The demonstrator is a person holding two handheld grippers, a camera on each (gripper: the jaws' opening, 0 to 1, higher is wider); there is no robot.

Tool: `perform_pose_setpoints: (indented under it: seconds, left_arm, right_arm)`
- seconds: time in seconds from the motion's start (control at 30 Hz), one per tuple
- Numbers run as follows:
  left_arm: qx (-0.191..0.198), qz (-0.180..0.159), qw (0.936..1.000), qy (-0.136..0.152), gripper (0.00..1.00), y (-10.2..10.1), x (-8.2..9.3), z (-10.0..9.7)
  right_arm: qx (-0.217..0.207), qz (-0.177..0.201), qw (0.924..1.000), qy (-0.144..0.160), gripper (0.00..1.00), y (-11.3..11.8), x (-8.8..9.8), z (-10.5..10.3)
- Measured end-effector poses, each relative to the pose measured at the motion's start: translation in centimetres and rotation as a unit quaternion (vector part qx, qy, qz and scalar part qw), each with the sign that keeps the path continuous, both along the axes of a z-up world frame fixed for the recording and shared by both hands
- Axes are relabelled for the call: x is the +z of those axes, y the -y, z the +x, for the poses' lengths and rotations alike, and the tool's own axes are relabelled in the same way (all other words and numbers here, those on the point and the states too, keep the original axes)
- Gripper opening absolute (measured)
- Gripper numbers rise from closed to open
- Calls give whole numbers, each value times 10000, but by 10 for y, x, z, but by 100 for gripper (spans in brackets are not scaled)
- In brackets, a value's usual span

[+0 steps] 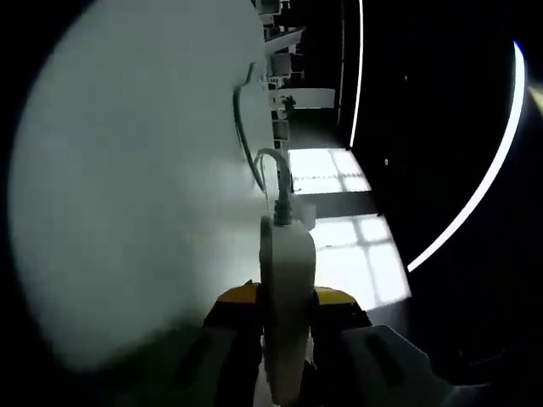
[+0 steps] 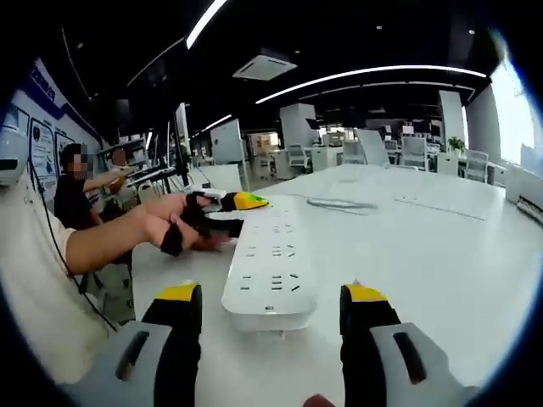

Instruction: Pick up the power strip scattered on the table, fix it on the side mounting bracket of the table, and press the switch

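Holding the power strip (image 2: 273, 264) by its far end seems to be the whole idea here. In the right gripper view it's lying flat on the white table (image 2: 441, 254), sockets up, running from about 6 o'clock up toward 11, where a person's hand (image 2: 165, 222) has the left gripper (image 2: 222, 214) clamped on that end. In the left gripper view you're looking straight down the strip edge-on, pinched between the jaws at 6 o'clock, with the cable (image 1: 254, 157) looping off toward 12 across the tabletop. My guess is that the end grip leaves the body free for the bracket later.

The right gripper (image 2: 271, 326) sits wide open with nothing in it, jaws straddling the near end without touching, probably lining up to steady it. No bracket is visible, so mounting and the switch still look ahead.
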State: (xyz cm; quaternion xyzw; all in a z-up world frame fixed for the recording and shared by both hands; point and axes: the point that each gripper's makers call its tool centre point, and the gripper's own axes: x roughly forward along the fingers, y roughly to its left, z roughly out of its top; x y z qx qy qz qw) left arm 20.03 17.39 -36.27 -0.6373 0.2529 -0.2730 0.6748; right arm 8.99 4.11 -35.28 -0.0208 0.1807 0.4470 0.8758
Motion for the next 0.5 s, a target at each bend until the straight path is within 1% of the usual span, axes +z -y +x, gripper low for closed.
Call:
perform_pose_setpoints:
  seconds: [0.07, 0.1, 0.2, 0.4, 0.5]
  left_arm:
    - [-36, -68, 9999, 77, 25, -3, 3, 2]
    - [-38, -154, 9998, 96, 25, -6, 5, 2]
    - [-121, -324, 9994, 77, 25, -12, 7, 5]
    - [-261, -238, 9994, 49, 25, -20, 7, 8]
    - [-340, -246, 9991, 75, 25, -23, 11, 8]
  right_arm:
    - [2, 2, 10000, 56, 62, 1, 2, -1]
    - [2, 13, 10000, 83, 62, 2, 4, -2]
    - [70, 76, 9997, 214, 62, 2, 11, -4]
    - [110, 100, 9993, 329, 61, 2, 17, -4]
    - [96, 132, 9993, 346, 61, 4, 18, -2]
